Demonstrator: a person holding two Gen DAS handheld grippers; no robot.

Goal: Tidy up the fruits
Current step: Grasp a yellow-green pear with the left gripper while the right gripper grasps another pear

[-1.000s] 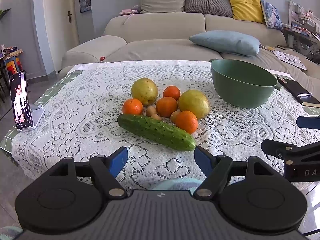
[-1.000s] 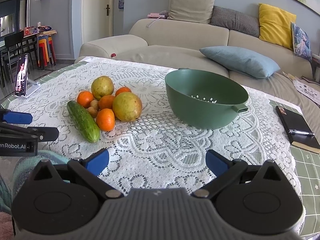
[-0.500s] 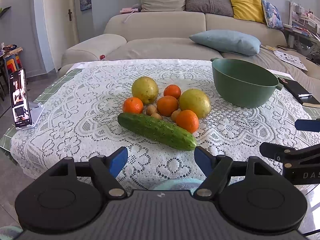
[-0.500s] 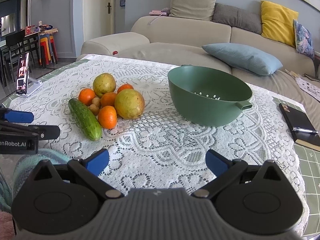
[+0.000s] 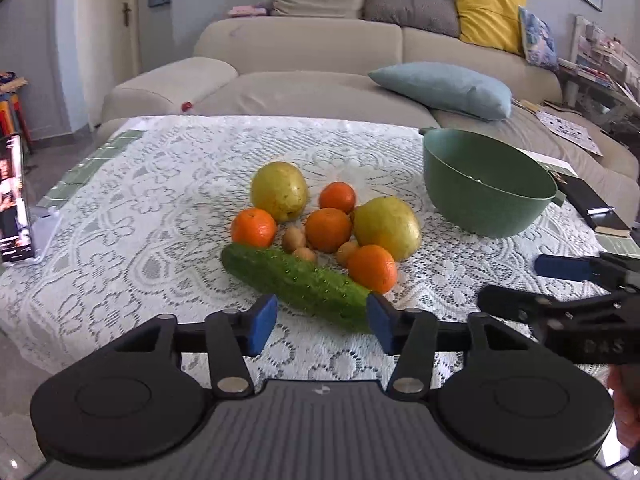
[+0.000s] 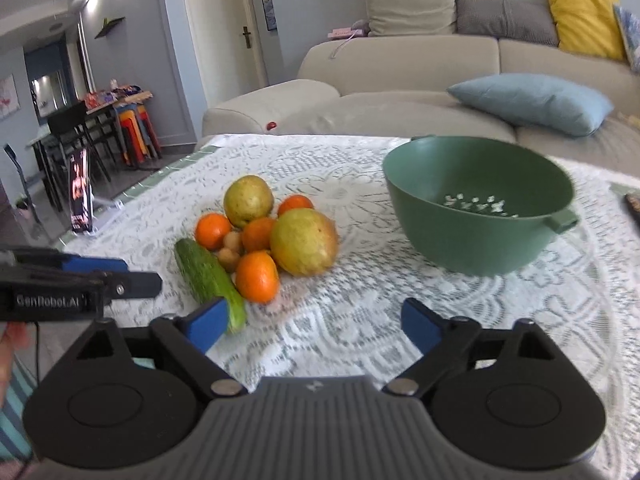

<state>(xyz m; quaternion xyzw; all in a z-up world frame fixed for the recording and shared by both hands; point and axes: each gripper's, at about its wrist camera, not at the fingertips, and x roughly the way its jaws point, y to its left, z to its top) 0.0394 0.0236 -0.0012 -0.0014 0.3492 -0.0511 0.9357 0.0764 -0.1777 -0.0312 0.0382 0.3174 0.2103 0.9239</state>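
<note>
Both claws, left claw (image 5: 318,322) and right claw (image 6: 310,326), spread wide over the counter's (image 6: 360,320) near edge; left casing (image 6: 52,300) reads "GenRobot.AI" (partly blurred), facing the cucumber (image 5: 298,286).

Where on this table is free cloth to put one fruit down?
Bare lace lies between the fruit pile and the green bowl, and on the near side before the right tool. Also between the phone stand and the cucumber. The pile itself is crowded.

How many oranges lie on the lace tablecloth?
4: orange at left beside the cucumber, middle one, far one, nearest one. More may hide behind the pile.
</note>
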